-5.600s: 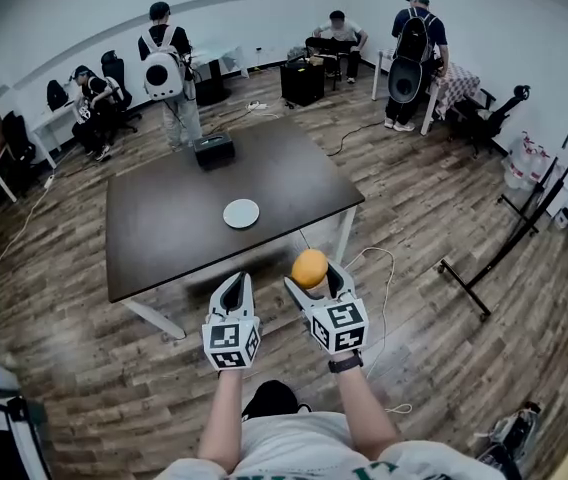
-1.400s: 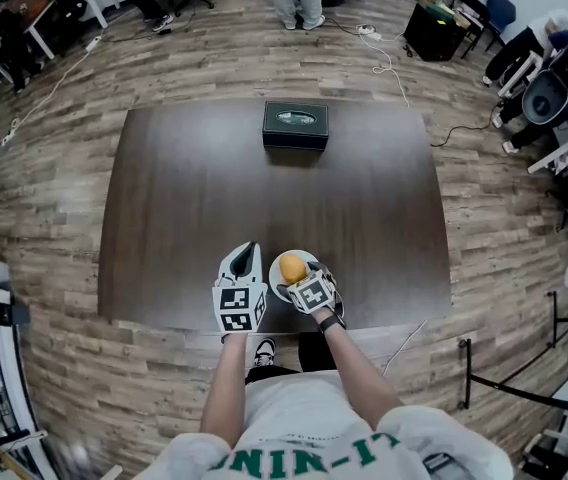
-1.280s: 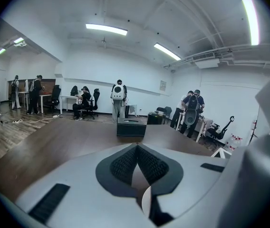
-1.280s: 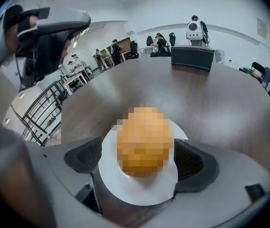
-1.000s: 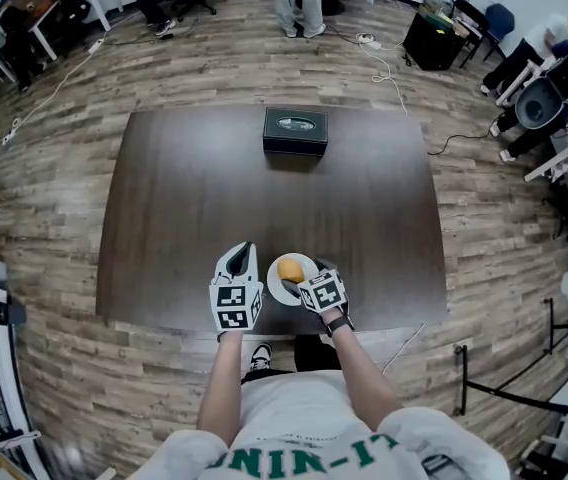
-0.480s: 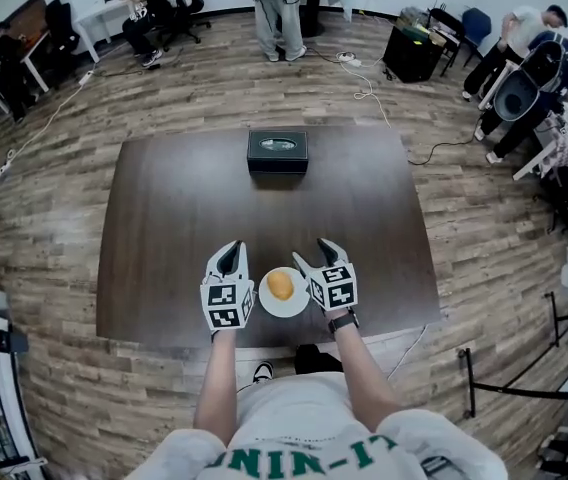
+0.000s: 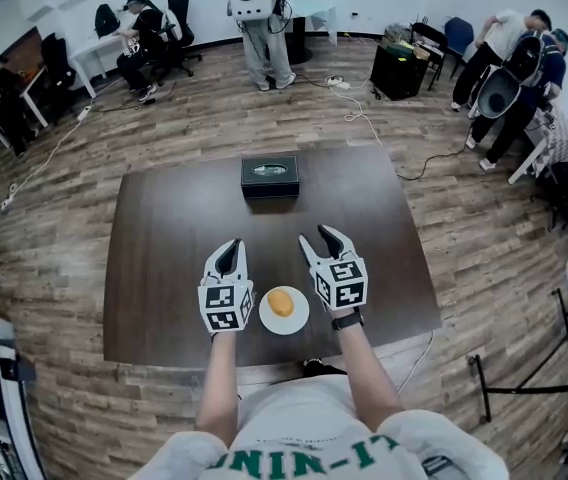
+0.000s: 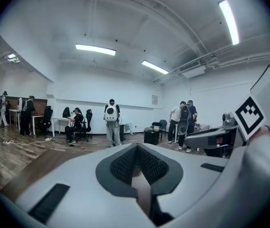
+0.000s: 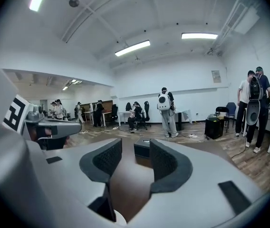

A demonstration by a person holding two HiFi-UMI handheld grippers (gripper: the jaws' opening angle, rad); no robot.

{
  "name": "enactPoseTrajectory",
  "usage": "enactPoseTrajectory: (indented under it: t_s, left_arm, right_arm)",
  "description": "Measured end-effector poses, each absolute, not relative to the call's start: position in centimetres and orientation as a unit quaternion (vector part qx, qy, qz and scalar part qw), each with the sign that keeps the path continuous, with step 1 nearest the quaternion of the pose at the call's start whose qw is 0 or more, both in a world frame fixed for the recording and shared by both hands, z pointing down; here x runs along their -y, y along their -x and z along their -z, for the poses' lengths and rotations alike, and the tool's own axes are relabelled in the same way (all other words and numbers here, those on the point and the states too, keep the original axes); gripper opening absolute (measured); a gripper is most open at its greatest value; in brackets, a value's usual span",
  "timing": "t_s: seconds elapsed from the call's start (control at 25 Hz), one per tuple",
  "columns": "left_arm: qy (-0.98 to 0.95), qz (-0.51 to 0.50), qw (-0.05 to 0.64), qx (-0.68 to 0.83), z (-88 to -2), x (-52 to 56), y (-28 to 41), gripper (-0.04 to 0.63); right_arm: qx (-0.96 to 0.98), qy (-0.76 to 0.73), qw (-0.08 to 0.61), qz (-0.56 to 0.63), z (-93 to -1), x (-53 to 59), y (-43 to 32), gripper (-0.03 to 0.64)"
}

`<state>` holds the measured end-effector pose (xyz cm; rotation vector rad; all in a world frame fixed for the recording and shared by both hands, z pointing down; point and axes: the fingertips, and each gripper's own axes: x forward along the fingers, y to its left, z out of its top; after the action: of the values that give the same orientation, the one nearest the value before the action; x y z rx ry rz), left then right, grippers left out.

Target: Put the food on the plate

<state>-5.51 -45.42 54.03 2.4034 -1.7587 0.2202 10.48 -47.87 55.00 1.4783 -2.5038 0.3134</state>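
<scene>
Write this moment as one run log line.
food: on plate | left gripper: shut | right gripper: closing, nothing between jaws | task: done

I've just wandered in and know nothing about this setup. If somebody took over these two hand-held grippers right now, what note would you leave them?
Left gripper: jaws together, empty, to the left of the plate.
Right gripper: jaws apart and closing, nothing between them, to the right of the plate.
Things: the orange food lies in the middle of the white plate, near the front edge of the table. A black box sits at the far side.
Done: the food is on the plate and neither gripper touches it.
Left: apparently nothing; probably just draw the grippers away.
</scene>
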Motion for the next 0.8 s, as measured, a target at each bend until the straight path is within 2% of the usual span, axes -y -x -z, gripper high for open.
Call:
enactPoseTrajectory:
  t_s: [0.28,0.56,0.8]
  left_arm:
    - [-0.810,-0.059,0.048,0.582,-50.7,46.3,4.6,0.012]
    - [-0.812,-0.025,0.044,0.581,-47.5,46.8,4.7,0.012]
    - [-0.815,-0.035,0.003,0.579,-45.5,46.9,3.6,0.012]
  right_arm:
    - [0.846,-0.526,0.066,-0.062,-49.8,48.5,-11.8,0.136]
    - [0.839,-0.542,0.021,-0.044,-46.6,48.2,-12.4,0.017]
    - [0.839,-0.542,0.030,-0.030,-45.5,48.5,-12.6,0.017]
